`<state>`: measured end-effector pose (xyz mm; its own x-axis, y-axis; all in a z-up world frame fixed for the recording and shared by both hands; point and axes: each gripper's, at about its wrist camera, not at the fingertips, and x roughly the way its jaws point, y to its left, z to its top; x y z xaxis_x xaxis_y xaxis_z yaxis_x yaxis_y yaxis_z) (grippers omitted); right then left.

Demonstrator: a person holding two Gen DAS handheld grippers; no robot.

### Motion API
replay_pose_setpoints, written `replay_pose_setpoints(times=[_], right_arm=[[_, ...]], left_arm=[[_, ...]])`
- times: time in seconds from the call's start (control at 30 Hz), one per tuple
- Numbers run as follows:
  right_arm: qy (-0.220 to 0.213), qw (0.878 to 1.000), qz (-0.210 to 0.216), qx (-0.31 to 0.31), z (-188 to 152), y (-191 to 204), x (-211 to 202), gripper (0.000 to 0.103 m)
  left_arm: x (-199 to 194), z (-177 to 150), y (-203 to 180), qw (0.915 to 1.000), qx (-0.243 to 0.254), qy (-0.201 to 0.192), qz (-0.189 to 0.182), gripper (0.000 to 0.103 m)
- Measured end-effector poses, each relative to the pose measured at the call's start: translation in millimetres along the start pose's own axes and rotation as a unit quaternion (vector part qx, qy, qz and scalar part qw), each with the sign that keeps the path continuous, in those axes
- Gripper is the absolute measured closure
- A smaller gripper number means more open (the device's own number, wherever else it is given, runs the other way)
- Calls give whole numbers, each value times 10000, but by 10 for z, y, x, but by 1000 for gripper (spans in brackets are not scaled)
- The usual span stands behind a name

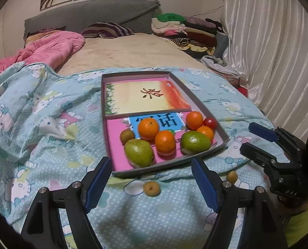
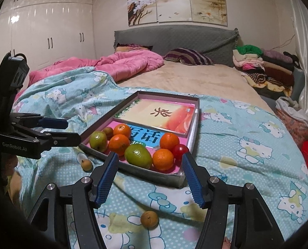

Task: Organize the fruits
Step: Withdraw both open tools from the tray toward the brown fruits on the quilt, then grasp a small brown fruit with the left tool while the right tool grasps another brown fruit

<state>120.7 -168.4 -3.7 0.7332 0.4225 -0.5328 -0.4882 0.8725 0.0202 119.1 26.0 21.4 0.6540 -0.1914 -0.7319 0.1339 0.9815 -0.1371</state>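
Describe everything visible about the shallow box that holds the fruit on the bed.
The shallow box is a rectangular, cardboard-looking tray with low grey walls and a pink lining. It lies flat and open on the blue cartoon-print blanket. A divider splits it in two. The far compartment holds a booklet with a yellow and orange cover. The near one has a blue printed card under four oranges, two green fruits, a small brown fruit and a red one. Two small brown fruits lie on the blanket outside it. Neither tool touches it.

"GenRobot.AI" on the left claw [image 2: 70,131] body — "话" on the blue book [image 2: 146,136].
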Motion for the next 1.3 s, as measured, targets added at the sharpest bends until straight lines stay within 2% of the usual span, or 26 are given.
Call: replay_pose_setpoints(times=[0.2, 0.63, 1.3], right_arm=[[116, 9999, -9, 40, -78, 20, 16, 38], [384, 9992, 83, -27, -257, 184, 71, 38], [944, 9954, 84, 143, -565, 214, 174, 40]], left_arm=[[31, -115, 66, 9999, -48, 105, 122, 25], [47, -293, 98, 9995, -91, 247, 150, 25], [144, -383, 22, 9992, -43, 378, -113, 26]])
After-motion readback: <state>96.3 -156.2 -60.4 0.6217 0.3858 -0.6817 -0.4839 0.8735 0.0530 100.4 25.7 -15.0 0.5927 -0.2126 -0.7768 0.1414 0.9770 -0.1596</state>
